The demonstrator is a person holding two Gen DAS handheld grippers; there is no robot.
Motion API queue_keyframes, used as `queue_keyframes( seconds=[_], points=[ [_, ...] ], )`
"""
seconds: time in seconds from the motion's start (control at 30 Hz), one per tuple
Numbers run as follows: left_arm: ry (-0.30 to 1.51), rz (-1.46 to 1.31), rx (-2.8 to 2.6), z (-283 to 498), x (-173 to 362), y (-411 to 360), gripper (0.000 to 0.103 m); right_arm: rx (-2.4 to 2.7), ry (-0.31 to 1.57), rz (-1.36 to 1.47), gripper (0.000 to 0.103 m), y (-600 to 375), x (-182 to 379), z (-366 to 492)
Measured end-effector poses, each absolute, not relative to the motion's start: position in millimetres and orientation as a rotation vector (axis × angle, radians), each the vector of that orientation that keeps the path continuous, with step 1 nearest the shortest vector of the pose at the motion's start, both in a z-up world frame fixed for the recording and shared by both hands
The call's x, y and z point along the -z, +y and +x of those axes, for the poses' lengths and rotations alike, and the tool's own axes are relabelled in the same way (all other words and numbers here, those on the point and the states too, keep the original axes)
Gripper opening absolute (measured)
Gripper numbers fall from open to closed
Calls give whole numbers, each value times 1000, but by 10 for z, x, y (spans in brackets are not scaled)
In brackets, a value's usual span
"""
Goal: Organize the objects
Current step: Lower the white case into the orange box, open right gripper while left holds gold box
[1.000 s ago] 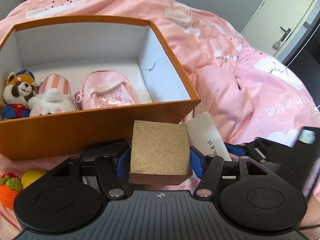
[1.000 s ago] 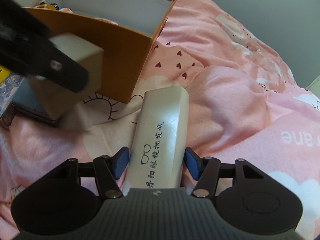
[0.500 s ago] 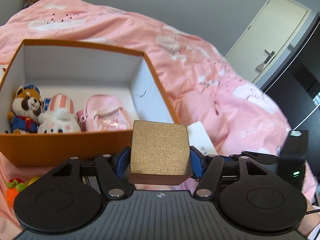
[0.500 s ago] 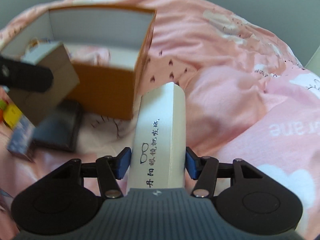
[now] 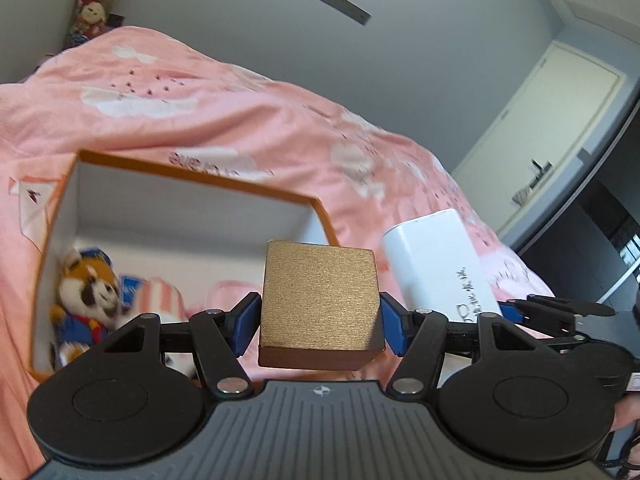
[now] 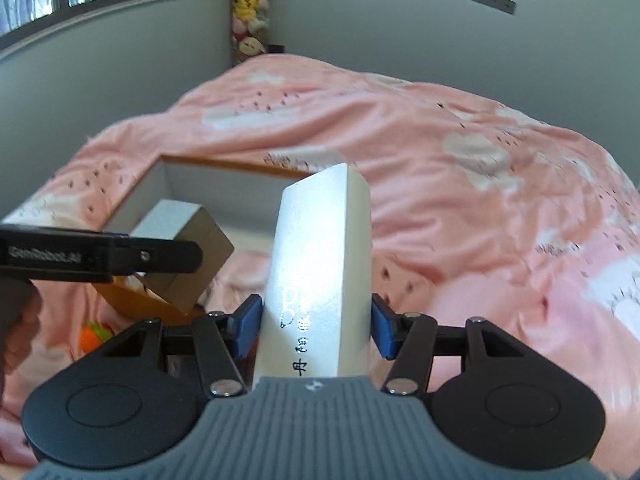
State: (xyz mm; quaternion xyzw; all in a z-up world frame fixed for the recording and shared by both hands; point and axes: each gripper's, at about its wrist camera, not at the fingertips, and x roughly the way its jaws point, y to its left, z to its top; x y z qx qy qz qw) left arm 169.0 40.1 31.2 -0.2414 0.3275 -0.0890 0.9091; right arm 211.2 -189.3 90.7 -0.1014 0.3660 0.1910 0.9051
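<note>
My left gripper is shut on a gold square box and holds it in the air near the orange storage box. That open box has white walls and holds a raccoon plush, a striped plush and a pink pouch. My right gripper is shut on a long white glasses case with black writing, lifted above the bed. In the right wrist view the gold box and the left gripper's finger hang at the left, over the orange box. The white case shows right of the gold box.
A rumpled pink duvet with white clouds covers the bed. An orange and green knitted toy lies on it by the box's near side. Stuffed toys are stacked in the far corner. A door is at the right. A hand grips the left gripper.
Both grippers have risen with their loads. The white case came up off the duvet. The orange box has dropped lower and smaller in both views, and the wall and window have come into sight.
</note>
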Motion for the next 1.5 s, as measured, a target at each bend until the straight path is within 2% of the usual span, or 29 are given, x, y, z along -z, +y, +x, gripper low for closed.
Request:
queue_keyframes(
  seconds=[0.17,0.6,1.2,1.27,1.3,1.37,1.47,1.5],
  points=[
    [684,-516,123,1952,-270,684,71,-411,789,-173,59,-1691,-935,2576],
    [759,-557,104,2450,48,916,71,-340,956,-199,59,-1317,-254,3573],
    [807,-585,102,2678,278,1009,71,-259,1026,-407,57,-913,239,3957],
    [808,-585,102,2682,278,1008,71,-269,1014,-416,58,-909,193,3956],
    [808,-585,102,2682,277,1007,71,-267,1007,-421,63,-907,165,3957],
    [808,-585,103,2678,275,1002,71,-273,983,-438,63,-914,99,3953],
    [809,-582,106,2680,267,988,71,-314,978,-469,56,-940,17,3922],
    [810,-582,106,2680,269,983,71,-342,984,-484,46,-952,3,3898]
  ],
)
